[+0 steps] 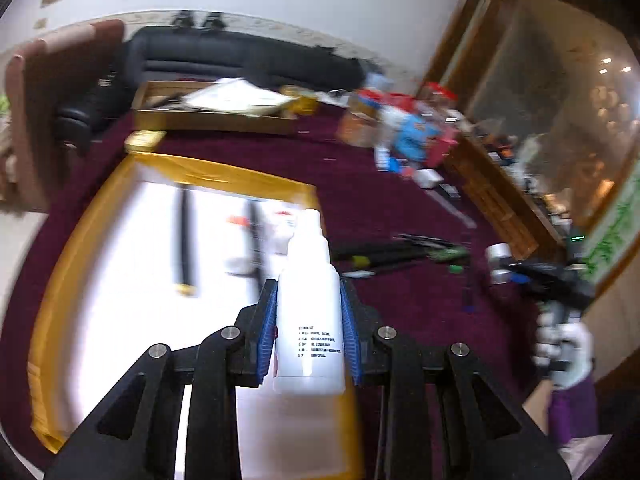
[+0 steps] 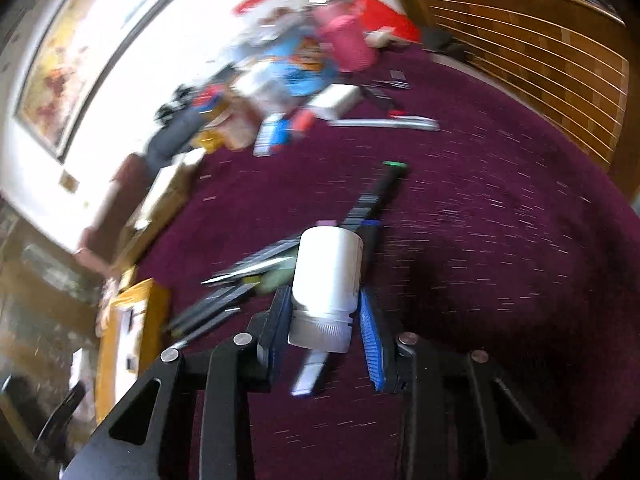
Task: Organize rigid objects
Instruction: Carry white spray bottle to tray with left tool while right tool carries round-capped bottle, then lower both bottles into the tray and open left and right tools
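While both cameras look down over a dark red carpet, we record the following.

Left gripper [image 1: 309,312]: we see its blue pads closed to a narrow gap on either side of a white spray bottle [image 1: 310,312], which they clamp at the body; the capped neck points away from the camera and small black print shows on the label.

Spray bottle, place: we find it held above the near right part of a yellow-rimmed tray [image 1: 80,248] with a white floor.

Tray, contents: we note two dark rods [image 1: 185,240] lying on the far part of the white floor, and a small white item with red, too blurred to name.

Right gripper [image 2: 325,314]: we see its pads drawn in against a white jar [image 2: 326,280], gripping it near the ribbed cap; the cap end faces the camera and the flat base points away.

White jar, place: we find it raised off the carpet [image 2: 500,280], above a loose heap of dark pens and flat strips [image 2: 240,280].

Right gripper as seen by the left camera: we see a white-gloved hand [image 1: 566,350] holding it at the right edge.

Surroundings: we note a mixed pile of coloured boxes [image 1: 404,132] far right, a shallow cardboard box [image 1: 208,114] at the far side, and a black sofa [image 1: 240,56] behind it.
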### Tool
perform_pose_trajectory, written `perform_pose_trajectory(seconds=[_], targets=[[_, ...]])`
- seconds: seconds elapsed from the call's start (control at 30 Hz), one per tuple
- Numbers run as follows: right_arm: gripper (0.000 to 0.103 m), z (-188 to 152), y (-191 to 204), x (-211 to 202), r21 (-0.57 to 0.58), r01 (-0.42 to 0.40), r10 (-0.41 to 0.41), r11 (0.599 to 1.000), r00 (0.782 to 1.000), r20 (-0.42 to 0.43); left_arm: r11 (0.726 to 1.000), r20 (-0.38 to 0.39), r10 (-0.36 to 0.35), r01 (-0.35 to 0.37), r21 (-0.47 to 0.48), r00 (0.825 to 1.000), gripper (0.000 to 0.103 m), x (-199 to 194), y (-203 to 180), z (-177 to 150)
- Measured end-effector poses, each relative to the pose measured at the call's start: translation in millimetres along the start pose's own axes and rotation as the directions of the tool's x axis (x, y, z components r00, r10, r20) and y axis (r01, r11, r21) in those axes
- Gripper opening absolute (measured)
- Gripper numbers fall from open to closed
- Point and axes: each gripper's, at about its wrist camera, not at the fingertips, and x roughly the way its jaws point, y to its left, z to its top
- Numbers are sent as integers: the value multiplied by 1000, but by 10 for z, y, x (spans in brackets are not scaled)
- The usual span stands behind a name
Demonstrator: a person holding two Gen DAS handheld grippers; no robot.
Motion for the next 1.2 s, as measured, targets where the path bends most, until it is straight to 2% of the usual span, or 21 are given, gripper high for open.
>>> perform_pose_trajectory(seconds=[0.07, 0.2, 0.33, 0.5, 0.67, 0.83, 0.97, 1.03, 1.1, 1.2], targets=[[30, -6, 288, 15, -50, -50, 49, 997, 999, -17, 998, -21, 65, -66, -18, 998, 27, 91, 226, 96], [30, -107, 896, 188, -139, -150, 137, 979, 986, -95, 990, -78, 116, -122, -77, 990, 27, 338, 632, 229], [30, -253, 1523, 513, -197, -238, 201, 951, 961, -191, 978, -121, 161, -175, -117, 980, 27, 598, 925, 333], [30, -411, 2170, 942, -229, -305, 234, 924, 928, -292, 967, -164, 168, -195, -166, 972, 27, 836, 1123, 411], [30, -636, 2763, 1440, -276, -315, 200, 908, 905, -375, 957, -191, 169, -207, -203, 967, 27, 988, 1256, 374], [30, -761, 3087, 1774, -298, -306, 166, 904, 895, -415, 943, -168, 114, -160, -292, 979, 28, 878, 1360, 323], [30, -799, 3289, 1944, -348, -282, 122, 894, 900, -418, 938, -112, 59, -94, -335, 992, 28, 615, 1371, 274], [31, -812, 3366, 2009, -372, -266, 95, 890, 904, -418, 937, -65, 45, -65, -342, 997, 35, 438, 1353, 262], [31, -807, 3412, 2063, -376, -252, 84, 892, 908, -410, 933, -23, 39, -44, -357, 999, 50, 272, 1341, 248], [39, -797, 3381, 2045, -373, -255, 90, 892, 909, -407, 929, 22, 29, -19, -371, 999, 54, 101, 1312, 248]])
